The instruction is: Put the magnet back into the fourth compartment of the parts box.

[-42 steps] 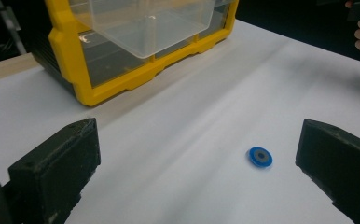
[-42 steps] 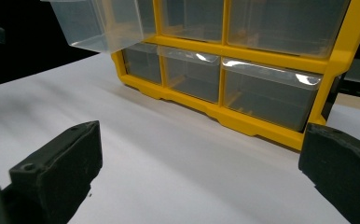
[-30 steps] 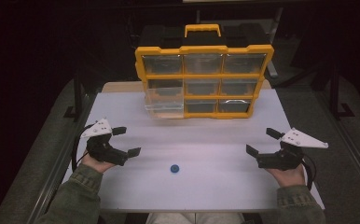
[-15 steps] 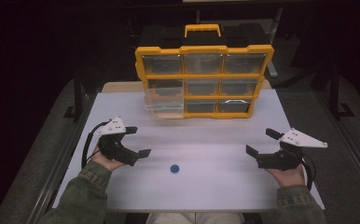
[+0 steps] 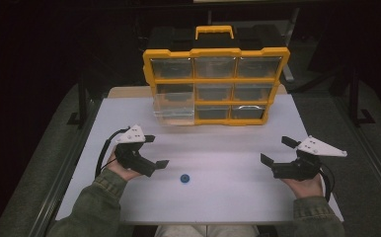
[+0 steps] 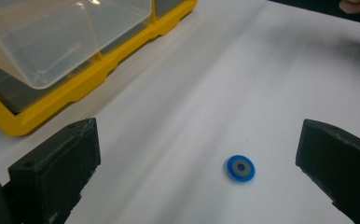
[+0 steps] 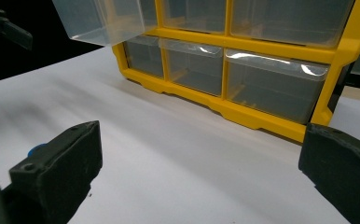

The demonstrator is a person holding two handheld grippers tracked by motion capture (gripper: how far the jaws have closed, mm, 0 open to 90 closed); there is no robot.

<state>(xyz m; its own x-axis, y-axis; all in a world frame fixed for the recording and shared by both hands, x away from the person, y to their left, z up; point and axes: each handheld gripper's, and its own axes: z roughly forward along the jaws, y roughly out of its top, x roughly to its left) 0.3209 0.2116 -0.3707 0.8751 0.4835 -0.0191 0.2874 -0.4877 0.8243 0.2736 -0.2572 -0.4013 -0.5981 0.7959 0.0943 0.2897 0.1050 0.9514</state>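
White table (image 5: 228, 202), dark surrounds. Nearest, a blue washer (image 5: 183, 178) lies loose at 6 o'clock. Left gripper (image 5: 159, 150) at 8 o'clock, jaws spread, empty, aimed at it. Right gripper (image 5: 276, 150) at 4 o'clock, likewise released. Farthest, at 12, organiser (image 5: 216, 51) with one drawer (image 5: 173, 106) pulled out. Judged step: approach; next, straddle washer and close.

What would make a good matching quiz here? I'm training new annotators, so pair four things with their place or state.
Things:
1. blue washer
2. pulled-out clear drawer
3. left tool
4. yellow organizer

Places or states:
A. stands upright at the table's far edge
B. open, near the washer
C. flat on the white table
D. sticks out at the organizer's lower left

Pairs: 1-C, 2-D, 3-B, 4-A
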